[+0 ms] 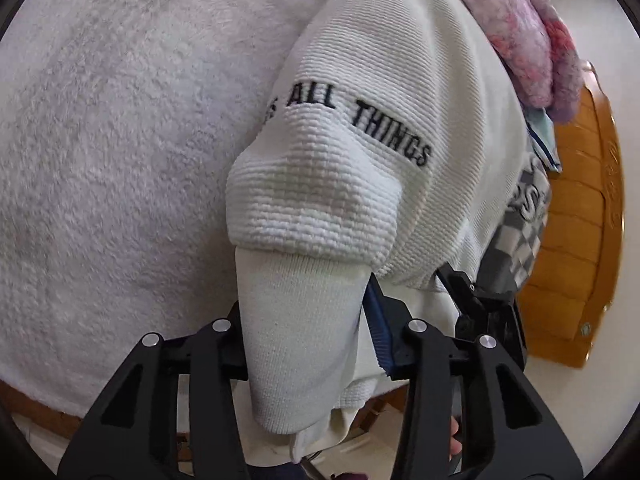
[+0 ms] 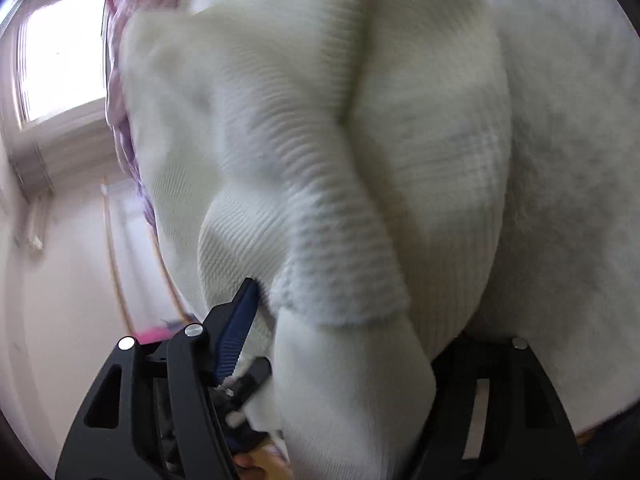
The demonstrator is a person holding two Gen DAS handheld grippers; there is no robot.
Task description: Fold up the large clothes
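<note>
A white ribbed sweater (image 1: 400,92) with black lettering "ALL THINGS" lies on a white towel-covered surface (image 1: 120,120). In the left wrist view my left gripper (image 1: 308,320) is shut on the sweater's smooth knit cuff (image 1: 304,320), which hangs down between the fingers. In the right wrist view my right gripper (image 2: 344,344) is shut on the other cuff (image 2: 344,380) of the sweater (image 2: 320,120); its blue left pad (image 2: 240,328) shows, the right finger is hidden by cloth. The right gripper also shows in the left wrist view (image 1: 472,300) beside the sweater.
A pink and purple floral cloth (image 1: 528,32) lies beyond the sweater. A grey checkered garment (image 1: 520,224) lies at the right. A wooden bed frame (image 1: 576,240) is at the far right. A window (image 2: 60,52) is at the upper left in the right wrist view.
</note>
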